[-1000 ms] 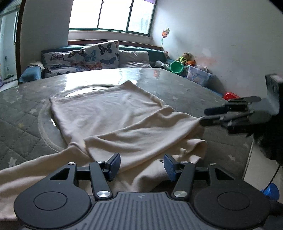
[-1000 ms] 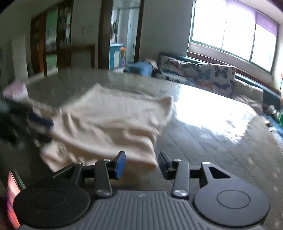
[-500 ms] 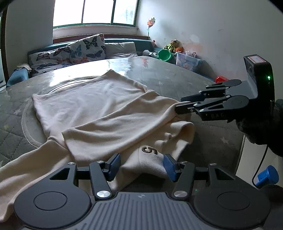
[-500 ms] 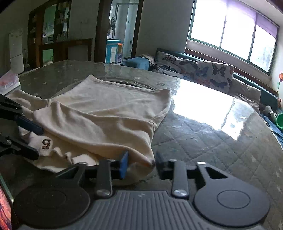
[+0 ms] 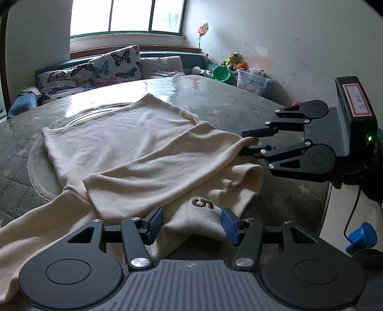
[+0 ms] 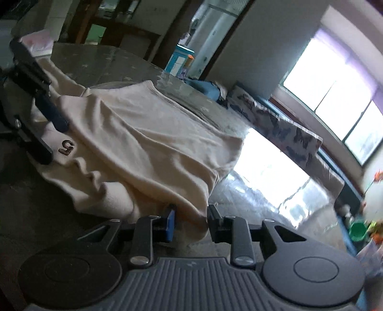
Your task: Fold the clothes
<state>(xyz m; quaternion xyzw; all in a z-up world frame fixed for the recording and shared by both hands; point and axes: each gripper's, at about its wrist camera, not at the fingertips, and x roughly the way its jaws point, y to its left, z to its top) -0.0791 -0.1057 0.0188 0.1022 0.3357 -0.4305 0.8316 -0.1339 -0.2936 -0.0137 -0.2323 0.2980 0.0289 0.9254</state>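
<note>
A cream garment (image 5: 134,153) lies spread on the quilted table (image 5: 239,107), with one layer folded over across its middle and a brown "5" (image 5: 203,202) showing near the edge closest to me.

My left claw (image 5: 190,223) hangs open over that near edge, its blue pads on either side of the cloth just below the "5" and not pinching it. In the right wrist view this same claw (image 6: 45,124) sits at the far left beside the "5" (image 6: 67,148), its fingers apart.

My right claw (image 5: 249,143) comes in from the right side of the table, and a corner of the folded layer lies between its two fingers. The fingers are close around the cloth, but I cannot tell whether they actually pinch it. From its own camera, the right claw (image 6: 190,220) has a gap between the pads, with a fold of the garment (image 6: 148,148) running into it.

Behind the table stand butterfly cushions (image 5: 95,71) under a window (image 5: 129,16).
</note>
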